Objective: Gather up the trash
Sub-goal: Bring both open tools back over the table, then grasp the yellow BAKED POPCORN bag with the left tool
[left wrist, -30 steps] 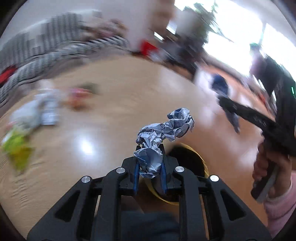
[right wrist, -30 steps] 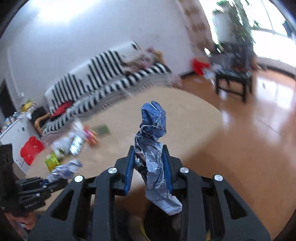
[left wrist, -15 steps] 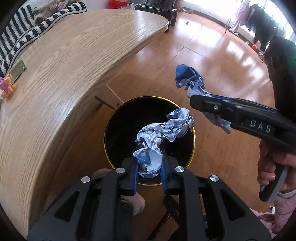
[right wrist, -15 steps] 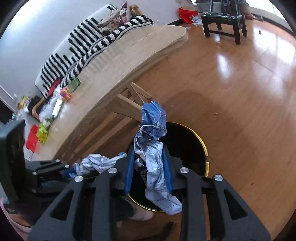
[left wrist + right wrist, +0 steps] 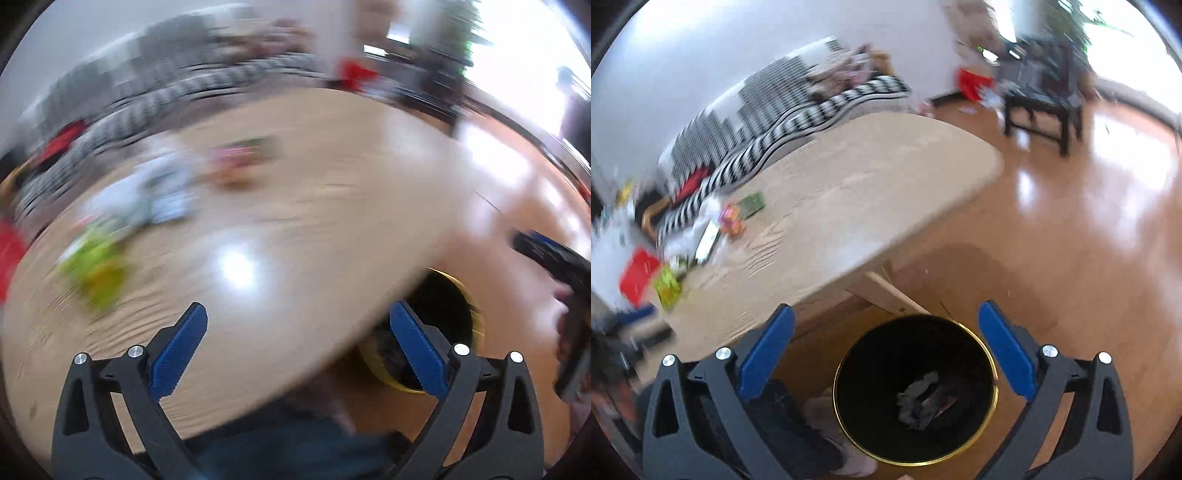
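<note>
Below, both of your grippers appeared at the moment of release. Your left gripper (image 5: 297,345) was spreading its jaws, the blue pads (image 5: 177,354) standing wide apart with nothing between them; its view was heavily blurred. It pointed over the near edge of the pale wooden table (image 5: 295,221), on which smeared patches of litter lay at the far left: a white and grey heap (image 5: 155,192), a yellow-green wrapper (image 5: 98,266) and a pinkish item (image 5: 236,166). At the lower right of that view the black bin with a gold rim (image 5: 465,314) showed partly behind the table edge, and your right gripper's dark body (image 5: 554,258) entered from the right margin.

Your right gripper (image 5: 886,349) was likewise opening, jaws wide and holding nothing, and it hung directly above the bin (image 5: 849,369), which stood on the orange-brown wooden floor (image 5: 1071,258) just beside the table's leg (image 5: 886,291). Crumpled grey paper trash (image 5: 923,398) lay at the bottom of the bin. Remaining litter sat on the table's far left part: a yellow-green wrapper (image 5: 666,288), a white strip (image 5: 707,240), a pink and orange item (image 5: 731,219) and a green card (image 5: 751,203). Behind the table stood a black-and-white striped sofa (image 5: 775,122).
</note>
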Available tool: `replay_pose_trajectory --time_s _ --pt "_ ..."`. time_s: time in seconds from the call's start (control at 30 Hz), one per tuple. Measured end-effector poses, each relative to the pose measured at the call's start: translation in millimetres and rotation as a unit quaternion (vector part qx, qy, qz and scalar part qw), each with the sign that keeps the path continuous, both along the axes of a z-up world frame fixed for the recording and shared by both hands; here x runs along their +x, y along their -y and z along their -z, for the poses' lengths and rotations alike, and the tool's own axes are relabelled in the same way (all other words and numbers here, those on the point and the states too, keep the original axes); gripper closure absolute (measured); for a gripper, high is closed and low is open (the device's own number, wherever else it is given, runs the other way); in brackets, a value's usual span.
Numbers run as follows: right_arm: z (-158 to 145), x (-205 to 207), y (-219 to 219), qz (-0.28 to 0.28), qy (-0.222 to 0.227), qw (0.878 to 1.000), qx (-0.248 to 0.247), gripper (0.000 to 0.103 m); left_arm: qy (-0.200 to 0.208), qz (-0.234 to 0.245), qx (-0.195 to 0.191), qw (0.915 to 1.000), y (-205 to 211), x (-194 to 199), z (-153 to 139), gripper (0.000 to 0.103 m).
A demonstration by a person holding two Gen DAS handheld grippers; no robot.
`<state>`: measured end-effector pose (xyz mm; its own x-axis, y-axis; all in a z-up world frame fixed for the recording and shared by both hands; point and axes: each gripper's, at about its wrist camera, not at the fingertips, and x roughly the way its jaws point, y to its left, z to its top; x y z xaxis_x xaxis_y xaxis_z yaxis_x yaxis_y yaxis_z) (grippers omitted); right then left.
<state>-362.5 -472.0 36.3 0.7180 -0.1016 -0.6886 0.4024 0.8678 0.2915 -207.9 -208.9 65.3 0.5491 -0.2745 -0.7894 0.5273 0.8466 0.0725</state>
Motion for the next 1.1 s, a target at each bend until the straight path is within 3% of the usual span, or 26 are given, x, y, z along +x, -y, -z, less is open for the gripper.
replay_pose_trajectory --time_s 0.07,0.2,0.43,0.67,1.1 --pt "-3.9 23.8 -23.9 -0.025 -0.011 0.999 -0.026 0.007 -0.009 -0.081 -0.019 0.9965 -58.6 20.7 1.5 0.007" --pt "0.1 67.8 -66.3 -0.074 -0.031 0.996 -0.04 0.007 -0.039 -0.178 -0.03 0.9829 -127.1 54.8 15.6 0.007" --pt "25.6 127.0 -129.0 -0.13 -0.092 0.982 -0.101 0.005 -0.085 -0.175 -0.002 0.9808 -158.8 81.6 62.7 0.007" --pt "26.4 178.8 -148.9 -0.186 -0.104 0.97 -0.119 0.005 -0.043 -0.16 -0.007 0.9861 -149.2 108.3 69.2 0.006" --pt "26.3 285.6 -158.2 -0.236 -0.104 0.958 -0.123 0.005 -0.033 -0.174 -0.013 0.9841 -132.8 158.5 62.6 0.006"
